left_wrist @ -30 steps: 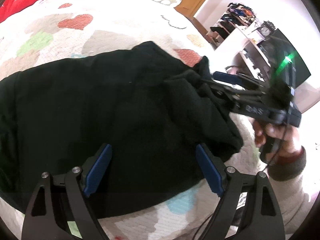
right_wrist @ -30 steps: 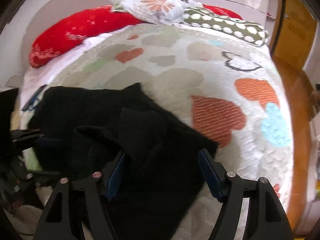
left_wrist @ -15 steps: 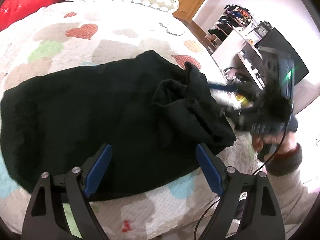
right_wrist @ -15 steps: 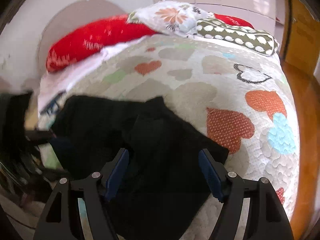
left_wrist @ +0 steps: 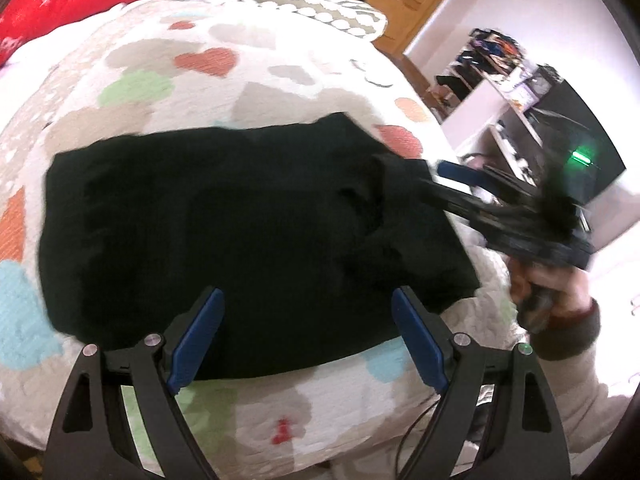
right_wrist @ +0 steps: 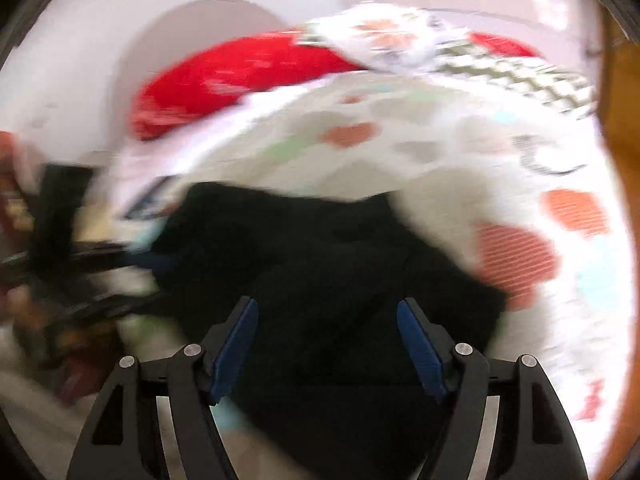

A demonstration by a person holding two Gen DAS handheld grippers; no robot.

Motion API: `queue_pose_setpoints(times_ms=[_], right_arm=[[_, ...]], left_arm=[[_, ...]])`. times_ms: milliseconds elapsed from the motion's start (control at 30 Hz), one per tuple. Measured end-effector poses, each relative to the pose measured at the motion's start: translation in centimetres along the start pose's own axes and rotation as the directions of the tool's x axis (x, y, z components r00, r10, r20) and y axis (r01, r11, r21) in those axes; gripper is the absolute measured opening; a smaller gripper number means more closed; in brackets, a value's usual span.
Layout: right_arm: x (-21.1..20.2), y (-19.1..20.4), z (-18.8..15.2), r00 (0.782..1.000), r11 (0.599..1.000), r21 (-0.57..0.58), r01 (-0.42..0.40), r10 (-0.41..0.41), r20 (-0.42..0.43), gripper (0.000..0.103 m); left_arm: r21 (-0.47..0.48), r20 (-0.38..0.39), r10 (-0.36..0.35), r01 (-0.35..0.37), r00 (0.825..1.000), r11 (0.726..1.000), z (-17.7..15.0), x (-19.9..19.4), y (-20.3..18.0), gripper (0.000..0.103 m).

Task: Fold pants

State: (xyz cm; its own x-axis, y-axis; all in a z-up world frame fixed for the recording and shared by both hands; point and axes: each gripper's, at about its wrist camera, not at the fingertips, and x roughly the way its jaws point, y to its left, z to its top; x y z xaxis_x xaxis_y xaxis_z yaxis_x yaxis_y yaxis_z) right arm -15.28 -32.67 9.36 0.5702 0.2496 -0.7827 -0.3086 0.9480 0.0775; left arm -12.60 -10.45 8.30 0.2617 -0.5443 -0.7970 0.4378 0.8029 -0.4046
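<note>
So the black pants [left_wrist: 224, 232] are lying on the bed [left_wrist: 280, 408], folded into a wide dark block across the heart-print quilt, near the front edge. Most of it looks flat; the right end is still lumpy, with a raised bit of cloth bunched up there.

The left gripper [left_wrist: 304, 336] hangs just above the near edge of the pants with its blue pads spread wide and nothing between them. My guess is it's parked there so it's ready to pin or pick up that near hem once the other side is sorted.

The right gripper [right_wrist: 326, 344] is also wide apart in its own view, with the black cloth spread below and beyond its pads, and no cloth looks pinched between them. From the left camera you can see it reaching in from the right toward that bumpy end, though it's smeared with motion blur, so I can't tell if it's touching the fabric or just over it. Probably it's there because that's the only part needing a tidy.

Pillows [left_wrist: 52, 0] sit at the far end of the bed, well apart from the pants, so there's plenty of quilt to fold onto.

Judging from the shape, at least one fold is done and the right end wants smoothing before another.
</note>
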Motion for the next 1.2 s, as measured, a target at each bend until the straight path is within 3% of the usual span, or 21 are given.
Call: queue_pose_setpoints(times_ms=[33,100,167,267,367,500,633,733,800,867,1000,1200], right_arm=[[0.6,-0.4,0.2,0.999,0.999,-0.001,0.045,-0.045,-0.009,0.069],[2.6,-0.1,0.4,0.998,0.998,-0.024,0.054,-0.055,-0.044,0.037],[5.0,1.2,0.5,0.997,0.998,-0.049,0.040,-0.044,-0.071,0.031],[5.4,2.1,0.6,0.999,0.999,-0.045,-0.007,0.005,-0.051,0.010],[3.5,1.4,0.5,0.999,0.999,-0.027,-0.033,0.032,-0.035,0.014],[0.2,1.5,-0.7,0.995,0.995,-0.033,-0.096,0.095,-0.011,0.051],[0.7,4.1,-3.2,0.985,0.984,-0.066,-0.165,0.161,-0.062,0.052],[2.5,6.3,-4.1,0.993,0.983,-0.166,-0.082,0.065,-0.101,0.054],[1.5,6.2,-3.1,0.991,0.985,-0.141,-0.101,0.087,-0.100,0.054],[-0.3,5.8,-2.1,0.992,0.986,-0.121,-0.119,0.114,-0.048,0.055],[-1.9,5.7,-1.1,0.994,0.989,-0.105,-0.103,0.106,0.021,0.068],[2.4,5.5,-2.3,0.994,0.994,-0.053,-0.091,0.088,-0.061,0.068]], left_arm=[[0.014,-0.001,-0.010,0.010,1.000,1.000,0.1,0.2,-0.6,0.086],[0.032,-0.015,-0.024,0.024,1.000,0.999,0.1,0.9,-1.6,0.086],[0.041,-0.033,-0.021,0.022,0.999,0.999,0.1,1.6,-2.1,0.086],[0.061,-0.045,0.003,-0.001,0.999,0.998,0.0,2.0,-2.5,0.086],[0.053,-0.034,0.003,-0.001,0.999,0.999,0.1,1.5,-2.0,0.086],[0.007,-0.013,0.021,-0.021,1.000,1.000,0.1,1.1,-0.6,0.086],[-0.016,0.014,0.092,-0.092,0.996,0.996,0.0,1.0,0.4,0.086],[-0.034,0.024,0.121,-0.120,0.992,0.992,-0.1,0.8,0.9,0.086],[-0.033,0.035,0.156,-0.155,0.987,0.987,-0.2,0.6,1.1,0.086],[-0.032,0.050,0.178,-0.176,0.983,0.984,-0.3,0.3,1.3,0.086],[-0.053,0.066,0.190,-0.187,0.980,0.981,-0.3,-0.4,1.9,0.086],[-0.076,0.073,0.215,-0.210,0.974,0.975,-0.8,-1.2,2.9,0.086]])
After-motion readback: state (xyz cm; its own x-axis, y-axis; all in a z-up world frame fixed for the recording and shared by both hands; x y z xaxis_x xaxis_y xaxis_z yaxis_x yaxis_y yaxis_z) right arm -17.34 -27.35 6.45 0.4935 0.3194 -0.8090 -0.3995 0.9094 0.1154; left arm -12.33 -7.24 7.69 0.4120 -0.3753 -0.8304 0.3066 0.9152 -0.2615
